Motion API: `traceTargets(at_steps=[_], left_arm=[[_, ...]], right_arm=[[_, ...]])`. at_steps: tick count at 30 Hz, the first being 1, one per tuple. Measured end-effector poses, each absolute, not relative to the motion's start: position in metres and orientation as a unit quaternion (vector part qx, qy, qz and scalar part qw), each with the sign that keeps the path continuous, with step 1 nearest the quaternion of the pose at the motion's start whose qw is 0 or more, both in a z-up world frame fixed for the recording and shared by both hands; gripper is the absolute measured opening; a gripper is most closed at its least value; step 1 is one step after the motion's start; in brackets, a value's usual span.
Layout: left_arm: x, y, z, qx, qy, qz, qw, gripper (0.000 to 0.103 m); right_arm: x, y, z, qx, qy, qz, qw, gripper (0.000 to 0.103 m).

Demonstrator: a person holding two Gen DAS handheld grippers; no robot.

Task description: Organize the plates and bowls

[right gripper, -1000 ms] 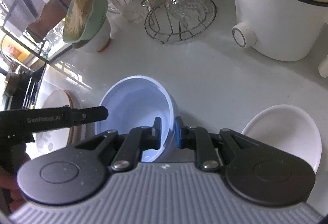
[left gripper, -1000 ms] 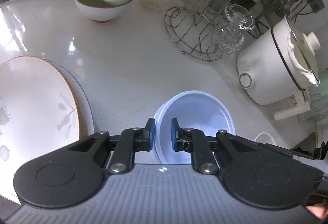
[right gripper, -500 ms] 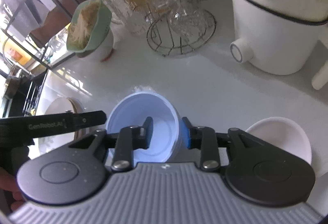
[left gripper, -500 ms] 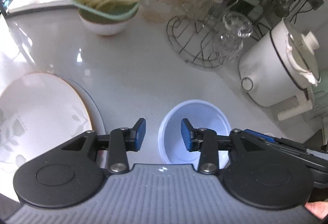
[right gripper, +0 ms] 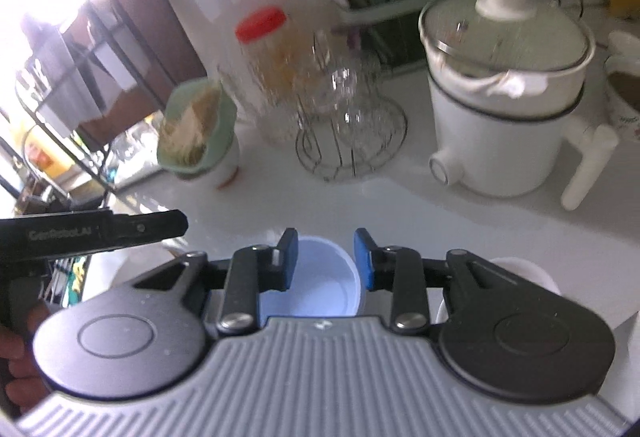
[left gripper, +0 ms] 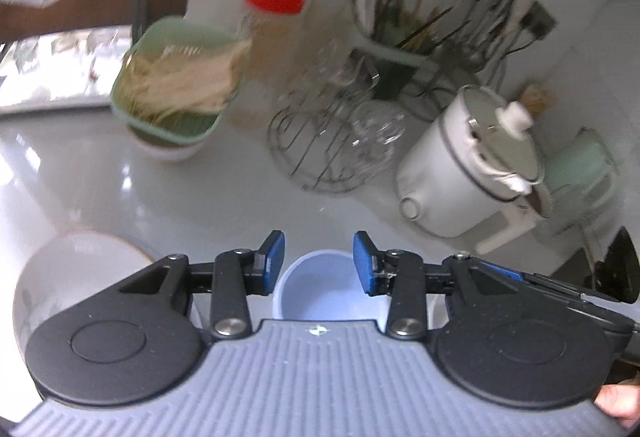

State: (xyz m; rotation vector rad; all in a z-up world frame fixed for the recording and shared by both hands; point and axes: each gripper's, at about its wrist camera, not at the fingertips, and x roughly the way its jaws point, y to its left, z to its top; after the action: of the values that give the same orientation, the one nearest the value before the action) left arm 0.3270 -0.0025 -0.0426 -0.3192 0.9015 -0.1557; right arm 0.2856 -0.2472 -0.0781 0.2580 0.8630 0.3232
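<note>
Two grippers, both with jaws spread and holding nothing: our left gripper (left gripper: 319, 261) and right gripper (right gripper: 323, 259) each frame one blue bowl (left gripper: 318, 287) on the bench (left gripper: 224, 197). Left of that bowl, only the left view shows one plate (left gripper: 76, 261); right of it, only the right view shows one white bowl (right gripper: 528, 271).

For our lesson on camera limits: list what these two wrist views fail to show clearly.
- Left wrist: blue bowl, near half behind the gripper body.
- Left wrist: plate, pattern unreadable, partly behind the gripper.
- Right wrist: white bowl, mostly behind the gripper's arm.
- Both views: glasses on the wire rack, motion-blurred.
</note>
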Motion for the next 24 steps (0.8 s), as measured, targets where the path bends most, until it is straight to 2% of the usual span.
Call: traceTargets(at_steps=[15, 24], left_arm=[[0.300, 0.007, 0.005, -0.112, 0.388, -0.145, 0.903, 0.043], [0.303, 0.012, 0.018, -0.080, 0.370, -0.163, 0.911, 0.043]], right_arm=[[0.238, -0.231, -0.036, 0.120, 0.328, 0.098, 0.932, 0.034], [0.220, -0.225, -0.031, 0.119, 0.315, 0.064, 0.939, 0.034]])
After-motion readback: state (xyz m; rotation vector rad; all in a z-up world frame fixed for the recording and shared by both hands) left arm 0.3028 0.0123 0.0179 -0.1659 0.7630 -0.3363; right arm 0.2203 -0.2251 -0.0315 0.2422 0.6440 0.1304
